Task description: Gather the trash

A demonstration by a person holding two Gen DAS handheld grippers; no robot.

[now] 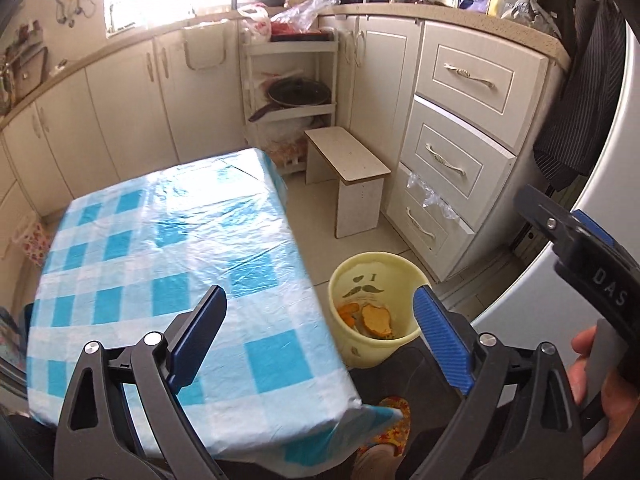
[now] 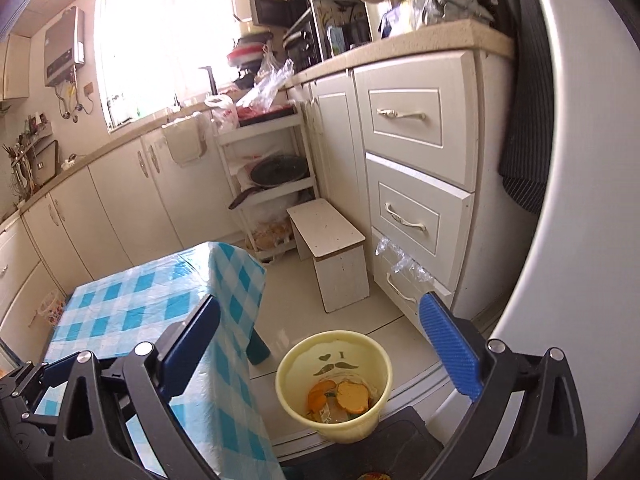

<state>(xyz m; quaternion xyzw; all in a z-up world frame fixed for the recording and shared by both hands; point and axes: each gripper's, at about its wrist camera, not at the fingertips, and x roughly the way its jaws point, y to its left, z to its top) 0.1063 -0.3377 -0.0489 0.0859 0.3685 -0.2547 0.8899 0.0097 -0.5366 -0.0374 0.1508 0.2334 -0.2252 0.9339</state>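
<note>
Both grippers are released, nothing between the fingers. Left gripper (image 1: 320,342) hangs over the desk (image 1: 160,240) edge, fingers spread wide and empty. Right gripper (image 2: 320,350) sits above the bin (image 2: 334,384), fingers also wide and bare. In the left view the right gripper shows at the far right edge with a hand (image 1: 596,376) on its grip.

Trash: orange peels (image 2: 340,396) lie in the bottom of the yellow bin, which stands on the floor just beside the desk's corner, near the drawers (image 2: 416,216). There may be a clear wrapper under the peels; too small to be sure. The desk's checked cloth looks bare in both views, though its near-left part is hidden by the gripper bodies.

Judgement: the drop looks done, and the step in hand is clearing off and checking for leftovers. To do it well:
- keep both fingers spread while moving off, so nothing snags on the bin rim
- pull away up and clear, not sideways; the bin looks light and would tip on a knock
- sweep a camera over the hidden desk strip and the floor by the stool (image 2: 328,240) before calling it done
- for any further piece, pinch flat from above and let go low, over the bin's middle.
</note>
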